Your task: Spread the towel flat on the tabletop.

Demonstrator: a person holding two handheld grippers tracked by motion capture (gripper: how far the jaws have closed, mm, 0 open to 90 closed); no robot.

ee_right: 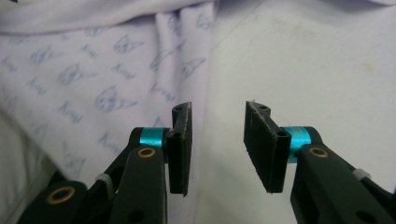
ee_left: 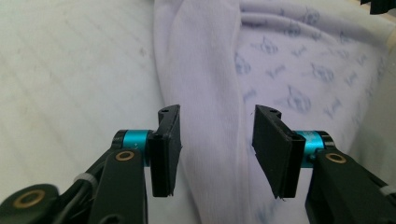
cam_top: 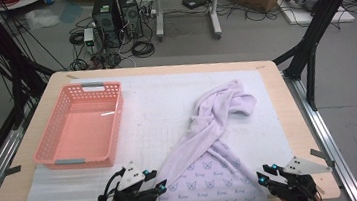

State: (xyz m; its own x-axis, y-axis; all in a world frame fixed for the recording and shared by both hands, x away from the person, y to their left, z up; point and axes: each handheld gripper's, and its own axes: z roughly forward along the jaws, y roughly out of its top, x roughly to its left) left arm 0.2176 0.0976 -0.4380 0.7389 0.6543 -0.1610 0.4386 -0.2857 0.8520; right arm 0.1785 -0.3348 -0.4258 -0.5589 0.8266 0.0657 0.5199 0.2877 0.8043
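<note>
Your left hand-held gripper (cam_top: 161,185) and right hand-held gripper (cam_top: 261,177) gape half-open, holding nothing, flanking the lilac printed garment (cam_top: 208,162) at the worktop's (cam_top: 288,114) six o'clock edge.

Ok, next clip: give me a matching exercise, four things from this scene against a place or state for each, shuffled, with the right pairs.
Things:
1. basket
2. garment
3. left gripper
4. right gripper

Places or states:
A. pale lilac, printed, twisted toward its far end
B. open, at the cloth's right edge, near the table's front
C. pink, empty, on the table's left side
D. open, over the cloth's left edge

Pairs: 1-C, 2-A, 3-D, 4-B
</note>
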